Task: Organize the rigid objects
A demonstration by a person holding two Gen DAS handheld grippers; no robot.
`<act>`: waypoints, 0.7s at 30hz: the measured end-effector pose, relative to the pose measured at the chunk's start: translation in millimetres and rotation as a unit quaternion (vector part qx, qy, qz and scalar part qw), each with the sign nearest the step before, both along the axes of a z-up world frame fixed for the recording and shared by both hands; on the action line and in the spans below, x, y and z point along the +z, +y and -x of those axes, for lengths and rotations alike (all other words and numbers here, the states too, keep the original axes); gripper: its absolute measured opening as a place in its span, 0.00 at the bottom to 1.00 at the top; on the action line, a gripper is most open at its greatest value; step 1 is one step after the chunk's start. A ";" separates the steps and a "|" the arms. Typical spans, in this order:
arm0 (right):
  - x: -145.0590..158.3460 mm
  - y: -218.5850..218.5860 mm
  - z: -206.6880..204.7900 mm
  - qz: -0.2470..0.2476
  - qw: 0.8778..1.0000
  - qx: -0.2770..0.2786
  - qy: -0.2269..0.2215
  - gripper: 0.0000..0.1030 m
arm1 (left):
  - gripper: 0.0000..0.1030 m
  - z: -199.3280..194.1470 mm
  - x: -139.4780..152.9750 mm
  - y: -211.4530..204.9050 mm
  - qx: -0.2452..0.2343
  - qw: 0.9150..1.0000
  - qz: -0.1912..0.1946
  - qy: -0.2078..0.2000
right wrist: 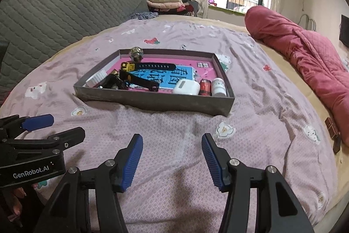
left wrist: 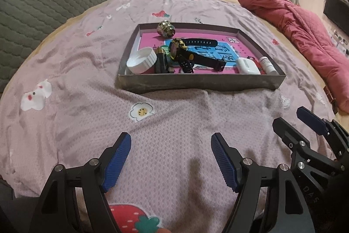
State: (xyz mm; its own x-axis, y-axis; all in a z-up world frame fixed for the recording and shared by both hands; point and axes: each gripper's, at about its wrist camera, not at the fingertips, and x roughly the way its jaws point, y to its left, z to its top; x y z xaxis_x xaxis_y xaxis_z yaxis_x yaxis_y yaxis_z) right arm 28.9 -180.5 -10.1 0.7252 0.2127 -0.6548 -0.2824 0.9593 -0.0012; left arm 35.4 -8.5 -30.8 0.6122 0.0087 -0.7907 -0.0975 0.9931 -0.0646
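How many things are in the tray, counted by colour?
White: 3, cap, case, bottle
Black and gold: 2, watch, gadget
Metallic: 1, knob
Red: 1, can
Total: 7

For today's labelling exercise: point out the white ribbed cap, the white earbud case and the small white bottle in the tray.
white ribbed cap (left wrist: 142, 60): left wrist view, inner face.
white earbud case (right wrist: 185, 87): right wrist view, top.
small white bottle (right wrist: 218, 86): right wrist view, body.
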 end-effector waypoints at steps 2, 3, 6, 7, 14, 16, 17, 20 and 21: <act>-2.0 -0.5 -1.9 -0.002 1.000 -0.001 0.003 0.54 | 0.75 -2.2 -1.3 -0.4 0.001 1.000 -0.002 -0.002; -2.9 -0.3 -3.1 -0.002 1.000 -0.001 0.003 0.54 | 0.75 -3.1 -1.7 -0.4 0.000 1.000 0.000 -0.003; -5.3 1.0 -6.4 -0.004 1.000 0.001 0.004 0.54 | 0.75 -6.8 -3.5 -1.4 -0.001 1.000 0.002 -0.006; -6.2 1.4 -7.4 -0.004 1.000 0.002 0.005 0.54 | 0.75 -8.0 -4.0 -1.8 -0.002 1.000 0.005 -0.005; -10.4 -3.6 -16.2 -0.012 1.000 -0.008 0.011 0.54 | 0.75 -15.8 -7.2 0.8 0.005 1.000 0.008 0.001; -11.4 -4.7 -18.5 -0.014 1.000 -0.010 0.014 0.54 | 0.75 -16.7 -7.3 1.2 0.006 1.000 0.007 0.000; -12.1 -5.1 -19.4 -0.014 1.000 -0.011 0.016 0.54 | 0.75 -16.9 -7.4 1.1 0.007 1.000 0.007 0.000; -13.6 -5.4 -20.2 -0.014 1.000 -0.011 0.018 0.54 | 0.75 -17.1 -8.1 0.4 0.006 1.000 0.004 0.002; -13.8 -5.5 -20.5 -0.014 1.000 -0.010 0.020 0.54 | 0.75 -17.2 -8.0 0.2 0.005 1.000 0.005 0.002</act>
State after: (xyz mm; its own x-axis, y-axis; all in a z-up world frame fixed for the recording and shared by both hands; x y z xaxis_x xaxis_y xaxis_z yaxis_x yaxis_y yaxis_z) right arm 49.4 -186.0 -24.0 0.7033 0.2159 -0.6773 -0.2619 0.9644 0.0355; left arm 52.6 -8.3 -38.8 0.6084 0.0074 -0.7936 -0.1087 0.9913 -0.0740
